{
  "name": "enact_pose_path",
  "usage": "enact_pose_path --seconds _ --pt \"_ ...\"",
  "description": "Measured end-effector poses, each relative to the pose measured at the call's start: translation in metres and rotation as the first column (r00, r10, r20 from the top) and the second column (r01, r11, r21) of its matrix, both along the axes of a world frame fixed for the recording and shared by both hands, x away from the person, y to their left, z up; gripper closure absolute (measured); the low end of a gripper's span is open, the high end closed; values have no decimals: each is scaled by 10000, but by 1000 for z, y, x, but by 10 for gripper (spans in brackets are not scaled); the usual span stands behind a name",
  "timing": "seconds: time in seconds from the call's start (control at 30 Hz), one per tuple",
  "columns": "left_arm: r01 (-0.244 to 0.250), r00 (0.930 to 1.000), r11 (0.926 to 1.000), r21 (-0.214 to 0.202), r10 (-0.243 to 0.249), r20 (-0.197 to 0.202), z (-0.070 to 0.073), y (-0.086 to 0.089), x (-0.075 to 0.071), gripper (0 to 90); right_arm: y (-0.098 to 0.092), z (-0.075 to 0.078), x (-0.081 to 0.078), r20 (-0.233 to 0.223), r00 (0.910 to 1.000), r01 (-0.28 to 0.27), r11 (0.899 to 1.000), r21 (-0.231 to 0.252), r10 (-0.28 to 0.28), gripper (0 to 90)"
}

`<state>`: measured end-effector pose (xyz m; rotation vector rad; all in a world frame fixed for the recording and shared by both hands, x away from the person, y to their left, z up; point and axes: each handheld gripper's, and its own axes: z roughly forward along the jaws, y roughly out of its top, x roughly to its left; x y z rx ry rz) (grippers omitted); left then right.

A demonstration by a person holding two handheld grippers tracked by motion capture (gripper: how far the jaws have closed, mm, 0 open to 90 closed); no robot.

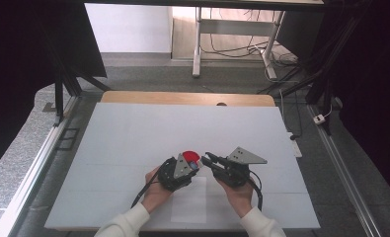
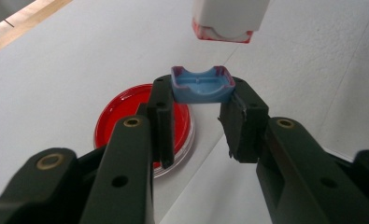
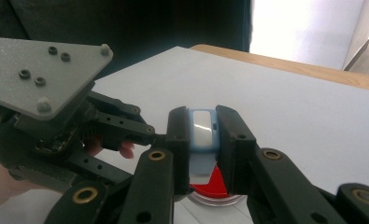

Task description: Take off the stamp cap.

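Note:
My left gripper [image 2: 203, 95] is shut on a small blue cap [image 2: 202, 86], a shallow open tray shape held at the fingertips. Just above it hangs a white piece with a reddish rim [image 2: 226, 21]. My right gripper [image 3: 203, 128] is shut on that white and pale blue piece [image 3: 203, 130]. A red round dish [image 2: 126, 123] lies on the white table under both grippers, red dish [image 3: 212, 184] showing below the right jaws. In the high view the left gripper [image 1: 196, 166] and the right gripper [image 1: 207, 158] meet tip to tip over the dish [image 1: 190, 156].
The white table sheet [image 1: 133, 133] spreads wide around the hands, with a wooden edge [image 1: 182, 97] at the far side. A paler rectangle [image 1: 188, 210] lies near the front edge. The left gripper's grey plate [image 3: 46, 79] stands close on the left of the right gripper view.

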<state>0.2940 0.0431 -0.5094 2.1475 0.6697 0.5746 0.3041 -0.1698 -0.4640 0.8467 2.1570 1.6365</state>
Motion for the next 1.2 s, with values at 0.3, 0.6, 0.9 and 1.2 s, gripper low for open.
enact_pose_path --seconds 0.3,0.6,0.9,1.2 --pt "-58 10000 9999 -126 58 -19 2 8 1 658 -1 1 0 42 10000 1 10000 -18 -1 754" --pt "-172 9998 9986 -503 165 -147 8 32 -4 658 -6 2 1 124 9999 115 9999 -7 -115 753" --pt "-414 9989 9956 -843 393 -266 13 62 -11 657 -8 3 2 134 9998 123 9999 -35 -122 753" --pt "-590 9977 9913 -1177 547 -392 15 78 -12 656 -11 4 3 176 9997 174 9998 -21 -174 753"
